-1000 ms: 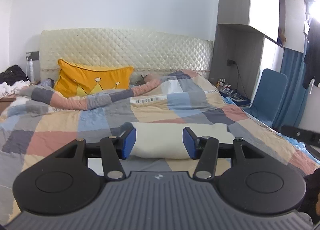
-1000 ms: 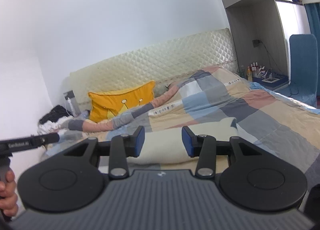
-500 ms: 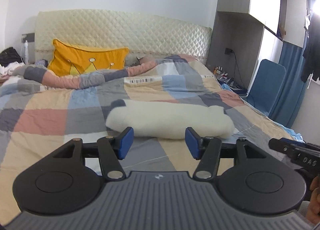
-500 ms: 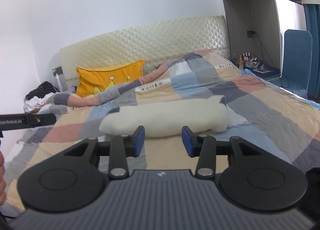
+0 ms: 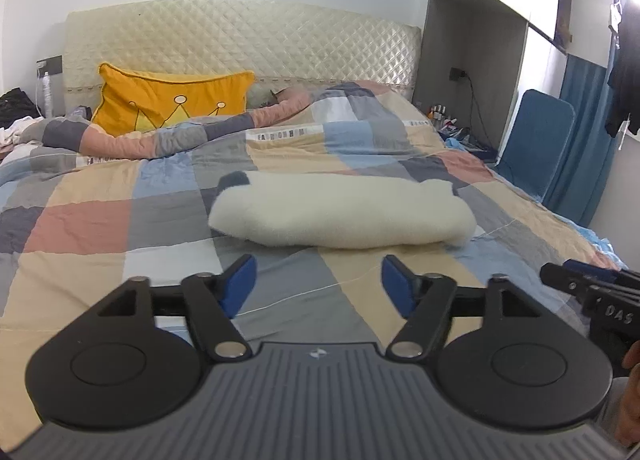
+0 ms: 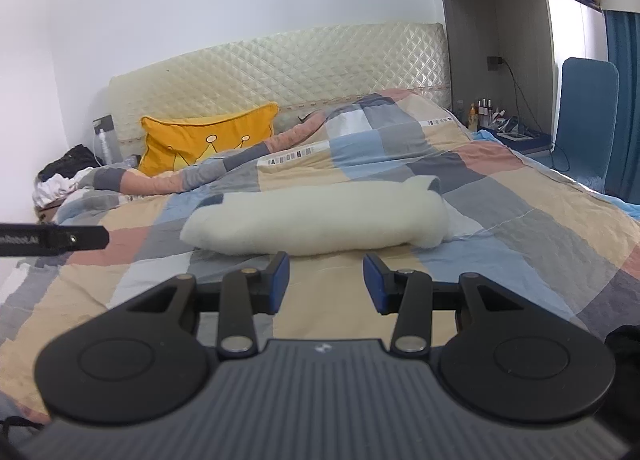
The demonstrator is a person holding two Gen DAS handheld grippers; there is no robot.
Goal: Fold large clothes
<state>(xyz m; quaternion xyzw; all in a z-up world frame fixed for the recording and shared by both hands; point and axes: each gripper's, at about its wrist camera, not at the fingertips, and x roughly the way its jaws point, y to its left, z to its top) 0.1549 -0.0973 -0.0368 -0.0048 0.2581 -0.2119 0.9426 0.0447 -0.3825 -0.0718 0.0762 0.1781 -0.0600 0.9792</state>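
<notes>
A cream fleece garment [image 5: 340, 211] lies folded into a long bundle across the middle of the bed; it also shows in the right wrist view [image 6: 316, 219]. My left gripper [image 5: 318, 286] is open and empty, held above the quilt a little short of the bundle. My right gripper [image 6: 325, 280] is open and empty, also just short of the bundle's near edge. The right gripper's body shows at the right edge of the left wrist view [image 5: 600, 300]. The left gripper's finger shows at the left edge of the right wrist view [image 6: 56, 238].
The bed is covered by a patchwork quilt [image 5: 100, 215] in blue, grey, pink and beige. A yellow crown pillow [image 5: 172, 103] leans on the quilted headboard [image 5: 240, 43]. Clothes are piled at the far left [image 6: 64, 175]. A blue chair [image 5: 536, 143] and a cluttered nightstand [image 6: 504, 127] stand to the right.
Both grippers have drawn back and risen from the bundle, which now lies free ahead of the open fingers. The bundle itself has not moved.
</notes>
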